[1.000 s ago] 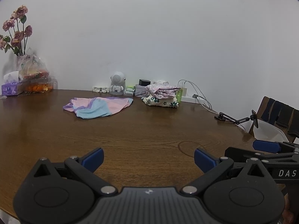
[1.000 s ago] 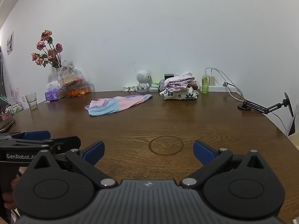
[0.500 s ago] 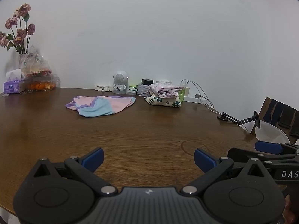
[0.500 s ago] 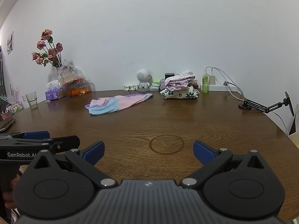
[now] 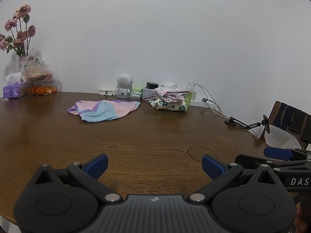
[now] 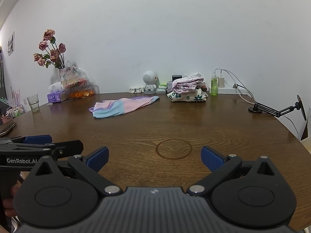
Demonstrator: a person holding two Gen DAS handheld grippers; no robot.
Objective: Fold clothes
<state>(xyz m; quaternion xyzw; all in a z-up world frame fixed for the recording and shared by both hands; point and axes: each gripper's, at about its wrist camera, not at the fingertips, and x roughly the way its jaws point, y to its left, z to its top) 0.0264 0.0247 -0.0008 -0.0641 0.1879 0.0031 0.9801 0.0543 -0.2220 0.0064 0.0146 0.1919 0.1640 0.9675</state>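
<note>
A pink, blue and purple garment [image 5: 103, 111] lies loosely spread on the far part of the brown wooden table [image 5: 136, 139]; it also shows in the right wrist view [image 6: 124, 105]. A stack of folded clothes [image 5: 171, 101] sits to its right by the wall, seen too in the right wrist view [image 6: 187, 90]. My left gripper [image 5: 154, 165] is open and empty, low over the near table edge, far from the garment. My right gripper [image 6: 154, 158] is open and empty beside it, and its side shows in the left wrist view [image 5: 279, 155].
A vase of roses [image 6: 52, 56], a tissue box [image 6: 55, 97], a food container [image 6: 81, 92] and a glass [image 6: 34, 103] stand at the far left. A white robot figure [image 6: 149, 82], a green bottle [image 6: 213, 85], cables and a black phone holder arm [image 6: 278, 110] line the back right. A chair [image 5: 287, 120] stands right.
The left gripper's view has shifted slightly, so the garment and pile sit a little further right and lower in frame. Both grippers stay open and the clothes have not moved.
</note>
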